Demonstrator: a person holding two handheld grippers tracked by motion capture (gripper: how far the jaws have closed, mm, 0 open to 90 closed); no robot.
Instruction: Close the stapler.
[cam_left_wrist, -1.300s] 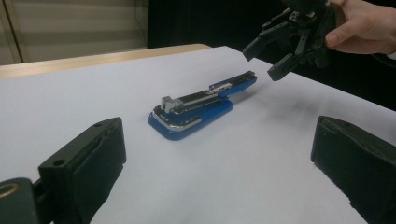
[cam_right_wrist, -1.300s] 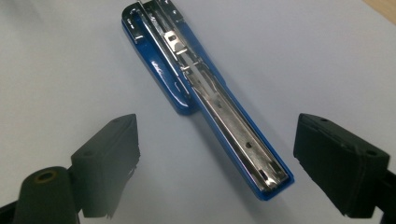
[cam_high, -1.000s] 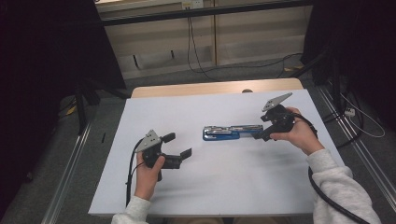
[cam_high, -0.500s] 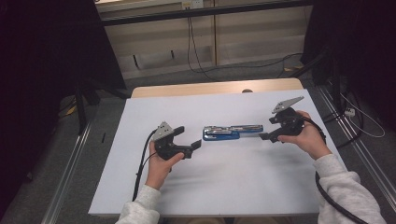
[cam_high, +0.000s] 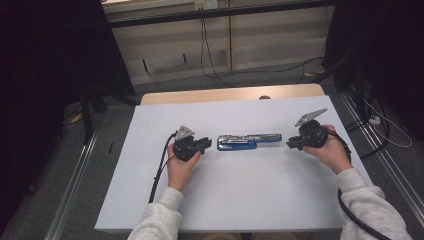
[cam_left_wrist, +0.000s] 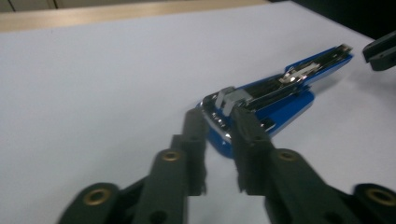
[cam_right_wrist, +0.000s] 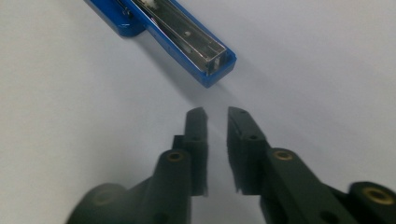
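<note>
We lose stapler hinge end past top edge in right gripper view. In left gripper view, left gripper tips cover stapler's near end; we cannot tell whether they touch it. Right gripper cut by right edge there, blurred. In high view, both forearms cut by bottom edge; stapler detail too small to read.

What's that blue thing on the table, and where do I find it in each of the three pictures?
High view: the blue stapler, swung open flat, lies mid-table between the two claws.
Left gripper view: right of centre, running to the upper right, its near end just beyond the left claw tips.
Right gripper view: top left, its end just short of the right claw.
Shared landmark: the white table sheet under it.
</note>
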